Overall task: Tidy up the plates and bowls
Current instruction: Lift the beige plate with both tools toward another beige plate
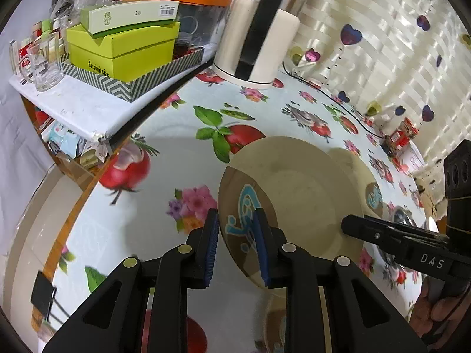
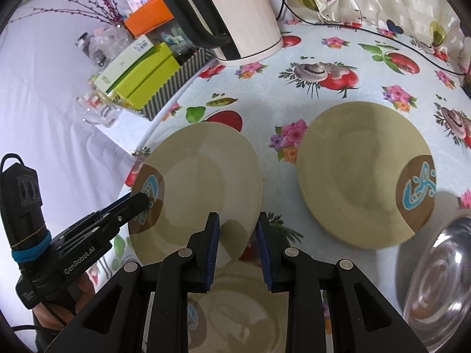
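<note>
left wrist view: left tongs [image 1: 237, 229] are spread around the raised plate's [image 1: 294, 194] rim, unclenched; right tongs [image 2: 237, 235] likewise released, so a slip is risked.

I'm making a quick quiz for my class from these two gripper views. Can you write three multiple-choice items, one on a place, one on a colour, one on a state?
1. Where does the kettle stand?
A. On the flowered tablecloth, behind the plates
B. Inside the metal bowl
C. On top of the orange box

2. What colour is the patch on the rim of the right plate?
A. Red with white marks
B. Brown with blue marks
C. Plain green

3. How is the left claw set on the left plate?
A. Shut flat, away from the plate
B. Holding a glass mug
C. Open, its fingers either side of the plate's rim

Answers: 1 A, the kettle's base sits on the cloth; 2 B, the right wrist view shows brown with blue; 3 C, the left wrist view shows a gap between the pads with the rim in it.
</note>
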Action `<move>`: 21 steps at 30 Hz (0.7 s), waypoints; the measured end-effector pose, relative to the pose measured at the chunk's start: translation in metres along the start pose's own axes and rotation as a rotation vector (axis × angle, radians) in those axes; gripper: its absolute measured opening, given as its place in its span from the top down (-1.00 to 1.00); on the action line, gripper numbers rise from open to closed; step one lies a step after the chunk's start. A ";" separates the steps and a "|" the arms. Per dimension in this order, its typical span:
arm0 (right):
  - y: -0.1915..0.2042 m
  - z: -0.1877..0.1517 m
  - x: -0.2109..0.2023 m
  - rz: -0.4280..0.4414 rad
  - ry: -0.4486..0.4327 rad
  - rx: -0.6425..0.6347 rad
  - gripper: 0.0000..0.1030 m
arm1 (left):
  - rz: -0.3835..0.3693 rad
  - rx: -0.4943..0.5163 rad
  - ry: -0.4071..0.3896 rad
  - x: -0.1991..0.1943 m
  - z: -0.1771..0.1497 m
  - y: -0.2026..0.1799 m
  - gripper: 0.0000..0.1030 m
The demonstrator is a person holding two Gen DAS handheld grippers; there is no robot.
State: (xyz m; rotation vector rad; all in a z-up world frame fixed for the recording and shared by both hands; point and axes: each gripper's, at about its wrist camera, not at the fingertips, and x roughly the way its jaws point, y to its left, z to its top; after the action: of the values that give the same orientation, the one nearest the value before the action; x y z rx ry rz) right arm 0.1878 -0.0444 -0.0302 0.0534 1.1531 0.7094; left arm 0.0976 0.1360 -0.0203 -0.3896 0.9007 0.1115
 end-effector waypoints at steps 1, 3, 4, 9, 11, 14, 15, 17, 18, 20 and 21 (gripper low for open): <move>0.000 -0.003 -0.003 -0.001 -0.001 0.000 0.53 | -0.002 0.003 0.001 -0.003 -0.003 -0.002 0.52; 0.000 -0.008 -0.008 -0.004 -0.002 -0.001 0.53 | -0.002 0.010 0.004 -0.007 -0.008 -0.006 0.52; -0.001 -0.012 -0.011 -0.006 -0.002 -0.003 0.53 | -0.001 0.015 0.006 -0.010 -0.012 -0.009 0.52; -0.001 -0.034 -0.025 -0.009 0.002 -0.006 0.53 | -0.002 0.035 0.012 -0.022 -0.029 -0.018 0.52; -0.002 -0.044 -0.030 -0.007 0.002 -0.005 0.53 | 0.000 0.043 0.018 -0.027 -0.037 -0.022 0.52; -0.002 -0.059 -0.037 -0.009 0.004 -0.003 0.53 | 0.004 0.059 0.027 -0.033 -0.047 -0.028 0.52; -0.003 -0.063 -0.038 -0.008 0.005 -0.003 0.53 | 0.004 0.064 0.032 -0.033 -0.051 -0.030 0.52; -0.004 -0.072 -0.042 -0.006 0.009 0.001 0.53 | 0.004 0.070 0.044 -0.034 -0.058 -0.032 0.52; -0.005 -0.076 -0.043 -0.009 0.010 0.001 0.53 | 0.004 0.073 0.048 -0.035 -0.061 -0.034 0.52; -0.008 -0.083 -0.044 -0.014 0.018 0.006 0.53 | 0.003 0.080 0.057 -0.034 -0.067 -0.037 0.52; -0.010 -0.086 -0.045 -0.015 0.021 0.007 0.53 | 0.001 0.082 0.063 -0.034 -0.070 -0.038 0.52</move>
State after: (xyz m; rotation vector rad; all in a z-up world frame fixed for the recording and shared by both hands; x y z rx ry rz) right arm 0.1095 -0.1028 -0.0347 0.0435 1.1746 0.6946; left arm 0.0341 0.0768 -0.0217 -0.3174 0.9643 0.0633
